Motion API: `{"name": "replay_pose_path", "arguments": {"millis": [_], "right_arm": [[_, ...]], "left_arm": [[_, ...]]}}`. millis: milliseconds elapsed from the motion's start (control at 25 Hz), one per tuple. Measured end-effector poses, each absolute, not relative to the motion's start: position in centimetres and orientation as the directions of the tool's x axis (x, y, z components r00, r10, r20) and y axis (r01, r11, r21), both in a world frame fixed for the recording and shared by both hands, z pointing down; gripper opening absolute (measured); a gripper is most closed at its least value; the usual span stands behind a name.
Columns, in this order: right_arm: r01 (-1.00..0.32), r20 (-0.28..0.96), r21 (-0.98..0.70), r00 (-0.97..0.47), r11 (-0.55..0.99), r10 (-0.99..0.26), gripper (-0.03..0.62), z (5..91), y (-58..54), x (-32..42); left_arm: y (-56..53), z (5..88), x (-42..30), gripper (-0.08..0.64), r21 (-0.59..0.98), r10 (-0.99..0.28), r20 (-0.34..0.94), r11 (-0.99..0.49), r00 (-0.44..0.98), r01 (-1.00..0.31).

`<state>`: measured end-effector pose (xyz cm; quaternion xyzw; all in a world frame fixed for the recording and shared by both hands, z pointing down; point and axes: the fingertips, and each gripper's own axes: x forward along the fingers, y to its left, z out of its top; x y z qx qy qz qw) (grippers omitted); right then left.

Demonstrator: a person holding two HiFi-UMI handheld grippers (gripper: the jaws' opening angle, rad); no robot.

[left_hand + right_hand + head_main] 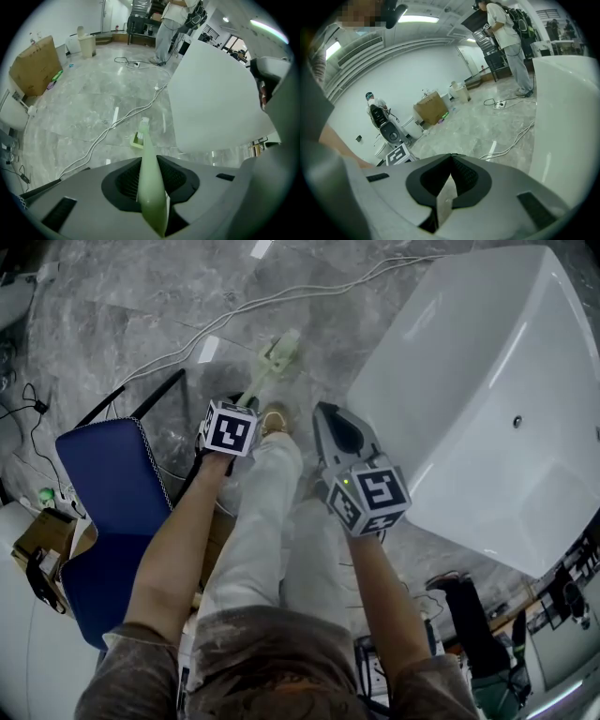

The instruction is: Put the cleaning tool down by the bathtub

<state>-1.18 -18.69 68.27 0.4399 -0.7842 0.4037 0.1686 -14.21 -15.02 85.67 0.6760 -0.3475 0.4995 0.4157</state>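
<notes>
Left hand-held gripper (149, 161) clamped (arm outstretched); right hand-held gripper's (451, 158) jaws together, empty.

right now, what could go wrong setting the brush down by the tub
1. The left gripper grips the brush only by its slim handle, so the long tool may swing or slip when lowered.
2. A white cable lies on the floor beyond the brush head and might snag it.
3. The bathtub is close, so the head may knock it.

Grey marble floor (112, 324), trailing white cables (234, 310), blue chair (103, 502), cardboard box (35, 65), white walls (408, 70)
</notes>
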Motion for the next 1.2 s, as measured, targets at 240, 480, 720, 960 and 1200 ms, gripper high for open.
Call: {"name": "replay_pose_path", "arguments": {"millis": [240, 480, 720, 960, 1200], "right_arm": [[-0.826, 0.619, -0.492, -0.555, 0.276, -0.556, 0.000, 68.5, -18.6, -1.0], [-0.822, 0.616, -0.506, -0.556, 0.260, -0.558, 0.000, 69.0, -18.4, -0.5], [-0.819, 0.615, -0.515, -0.559, 0.253, -0.557, 0.000, 69.1, -18.2, -0.4], [-0.821, 0.616, -0.517, -0.552, 0.241, -0.562, 0.000, 69.5, -18.4, 0.2], [-0.820, 0.618, -0.526, -0.550, 0.225, -0.562, 0.000, 70.2, -18.4, 0.5]], "left_arm": [[-14.6, 87.7, -14.4, 0.104, 0.209, 0.014, 0.975, -0.418, 0.223, -0.884], [-15.8, 88.1, -14.4, 0.104, 0.187, 0.050, 0.982, -0.440, 0.184, -0.878], [-16.1, 88.6, -14.3, 0.104, 0.185, 0.099, 0.983, -0.456, 0.156, -0.871], [-16.7, 89.6, -13.8, 0.104, 0.190, 0.141, 0.980, -0.478, 0.139, -0.858], [-17.6, 90.4, -13.9, 0.104, 0.187, 0.181, 0.977, -0.474, 0.112, -0.861]]}}
